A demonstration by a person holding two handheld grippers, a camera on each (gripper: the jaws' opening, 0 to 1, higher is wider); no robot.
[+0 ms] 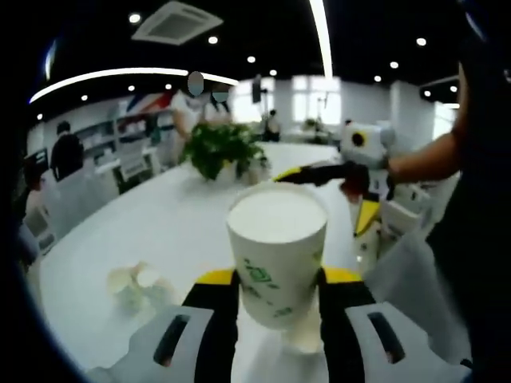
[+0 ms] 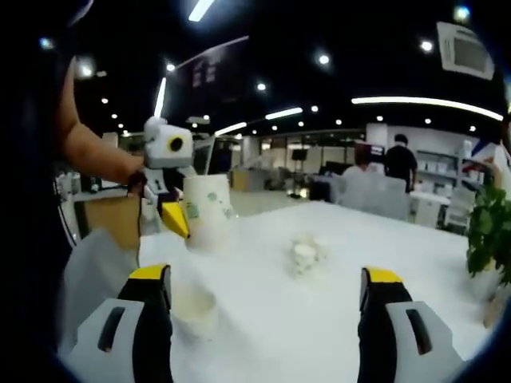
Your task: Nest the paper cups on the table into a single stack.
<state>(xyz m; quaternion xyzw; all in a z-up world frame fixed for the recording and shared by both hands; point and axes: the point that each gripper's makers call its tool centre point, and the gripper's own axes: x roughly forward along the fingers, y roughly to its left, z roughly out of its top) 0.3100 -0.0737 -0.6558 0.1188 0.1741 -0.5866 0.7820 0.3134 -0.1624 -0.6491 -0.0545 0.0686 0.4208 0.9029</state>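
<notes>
Holding 1 cup [image 1: 276, 251] clenched in our left gripper [image 1: 279, 319] above the tabletop [image 1: 160, 231], with our right gripper [image 2: 263, 311] released and empty, we judge stacking barely begun: another cup [image 2: 194, 309] and a small cluster [image 2: 304, 254] sit apart.

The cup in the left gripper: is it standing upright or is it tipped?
Upright. The paper cup sits between the left gripper's yellow-tipped jaws, its open mouth facing up.

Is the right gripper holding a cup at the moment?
No. In the right gripper view, the right gripper stands wide open with only white table between its jaws; the left gripper holds the printed paper cup.
</notes>
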